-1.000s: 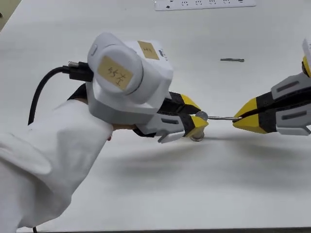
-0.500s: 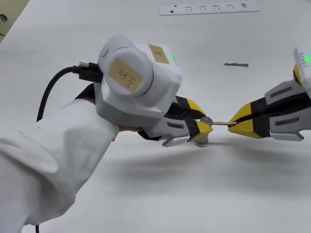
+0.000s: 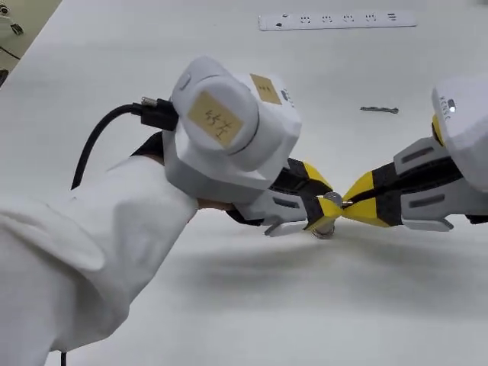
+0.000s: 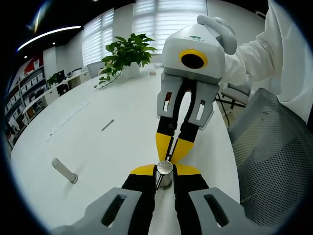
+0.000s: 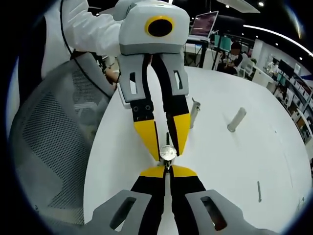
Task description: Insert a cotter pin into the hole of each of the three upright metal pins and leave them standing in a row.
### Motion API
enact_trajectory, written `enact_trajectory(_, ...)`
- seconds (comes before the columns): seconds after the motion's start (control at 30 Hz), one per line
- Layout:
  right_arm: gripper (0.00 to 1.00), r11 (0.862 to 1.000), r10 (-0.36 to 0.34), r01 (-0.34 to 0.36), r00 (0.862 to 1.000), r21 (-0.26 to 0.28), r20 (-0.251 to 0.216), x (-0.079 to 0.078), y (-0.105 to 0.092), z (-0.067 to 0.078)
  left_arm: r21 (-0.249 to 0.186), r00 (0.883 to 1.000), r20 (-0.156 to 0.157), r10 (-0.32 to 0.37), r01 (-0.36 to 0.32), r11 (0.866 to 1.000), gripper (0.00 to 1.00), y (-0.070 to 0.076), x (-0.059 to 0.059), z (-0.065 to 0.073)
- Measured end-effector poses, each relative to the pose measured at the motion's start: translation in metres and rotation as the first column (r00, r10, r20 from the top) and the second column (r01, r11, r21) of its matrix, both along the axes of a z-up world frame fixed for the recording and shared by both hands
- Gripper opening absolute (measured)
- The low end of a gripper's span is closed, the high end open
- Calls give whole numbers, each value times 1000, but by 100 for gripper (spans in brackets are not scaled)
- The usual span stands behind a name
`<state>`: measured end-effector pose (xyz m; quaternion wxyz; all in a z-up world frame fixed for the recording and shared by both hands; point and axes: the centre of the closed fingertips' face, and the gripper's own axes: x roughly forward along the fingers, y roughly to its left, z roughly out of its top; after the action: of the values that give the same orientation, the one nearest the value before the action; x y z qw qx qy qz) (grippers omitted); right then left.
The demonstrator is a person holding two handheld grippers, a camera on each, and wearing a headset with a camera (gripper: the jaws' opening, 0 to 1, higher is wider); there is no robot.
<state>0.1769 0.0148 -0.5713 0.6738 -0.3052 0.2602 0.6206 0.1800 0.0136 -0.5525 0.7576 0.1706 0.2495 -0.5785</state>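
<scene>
An upright metal pin [image 4: 164, 175] with a round flat head [image 5: 167, 152] stands on the white table. My left gripper [image 3: 323, 210] is shut on its shaft from the left. My right gripper [image 3: 349, 204] comes in from the right, shut on a thin cotter pin [image 4: 172, 146] whose tip is at the metal pin, just under the head. The two grippers' yellow tips nearly touch, so little of the cotter pin shows. A second metal pin [image 5: 194, 111] stands upright behind, and a third [image 5: 236, 119] lies on its side.
A spare cotter pin [image 3: 379, 110] lies on the table beyond the right gripper. A white power strip [image 3: 338, 20] runs along the far edge. A black cable [image 3: 107, 130] trails from the left gripper. A mesh chair [image 4: 274, 161] stands at the table's side.
My right gripper has moved left with the cotter pin until its tips reach the metal pin; the exposed length of cotter pin has shrunk to almost nothing. The left gripper still holds the pin.
</scene>
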Motion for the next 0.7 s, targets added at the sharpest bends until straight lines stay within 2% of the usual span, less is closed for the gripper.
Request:
enact_trajectory(0.07,0,1000,-10,10,1000,12,0,2,0,1,-1,1000,-2,2,-2,1000,10,0,0,0)
enact_trajectory(0.17,13,999,-29,29,1000,13,0,3,-4,3,-1,1000,-1,2,-2,1000,10,0,0,0)
enact_trajectory(0.2,14,999,-40,40,999,13,7,5,-7,3,-1,1000,-1,3,-3,1000,10,-1,0,0)
enact_trajectory(0.43,7,996,-86,86,996,30,-14,6,-15,8,0,1000,0,3,-3,1000,10,-1,0,0)
enact_trajectory(0.53,3,994,-86,88,996,59,-30,4,-12,14,0,1000,1,3,-3,1000,10,-2,0,0)
enact_trajectory(0.7,0,996,-73,74,997,44,-12,4,-10,12,1,1000,-1,8,-8,1000,10,-2,0,0)
